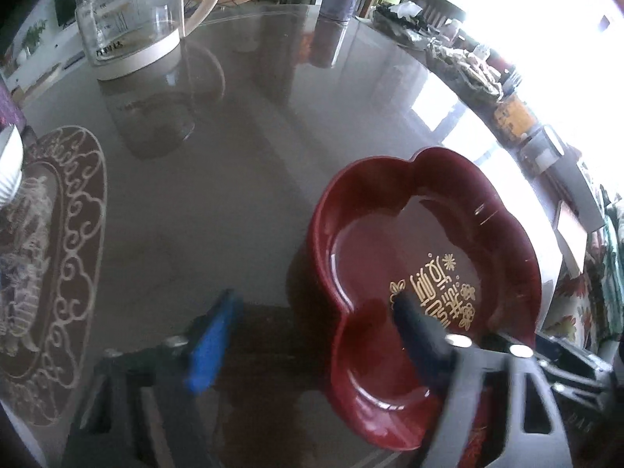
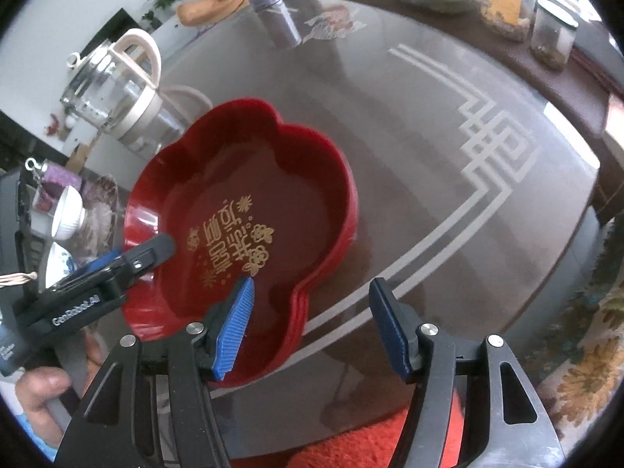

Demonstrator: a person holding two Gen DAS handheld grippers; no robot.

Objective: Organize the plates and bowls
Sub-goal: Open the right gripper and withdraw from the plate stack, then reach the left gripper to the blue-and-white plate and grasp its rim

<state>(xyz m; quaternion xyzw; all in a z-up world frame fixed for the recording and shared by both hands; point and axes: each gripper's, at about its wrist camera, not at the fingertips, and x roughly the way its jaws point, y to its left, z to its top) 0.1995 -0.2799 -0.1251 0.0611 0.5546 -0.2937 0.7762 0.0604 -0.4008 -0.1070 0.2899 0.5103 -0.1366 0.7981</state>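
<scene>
Left gripper [image 1: 312, 312]: fingers spread wide, straddling the near-left rim of the red flower-shaped plate [image 1: 429, 241]. One finger lies inside the dish, next to the gold lettering; the blue-padded one sits outside, over the table. The rim is between them, not clamped.

Right gripper [image 2: 310, 323]: jaws apart, nothing gripped. Its left blue pad [image 2: 234, 327] overlaps the near edge of the red plates [image 2: 312, 179]; its right finger hangs over bare table. From this view the left gripper [image 2: 128, 257] enters at the plate's left rim.

The dish tops a stack of like red plates; layered rims show along the right side. The stack sits on the glass-topped table [image 2: 448, 202], near its front edge.

Glass kettle [image 2: 113, 93] with cream handle stands at far left. White ribbed bowl [image 2: 68, 214] is left of the stack, well apart. Purple can [image 2: 269, 4] stands at the far side.
</scene>
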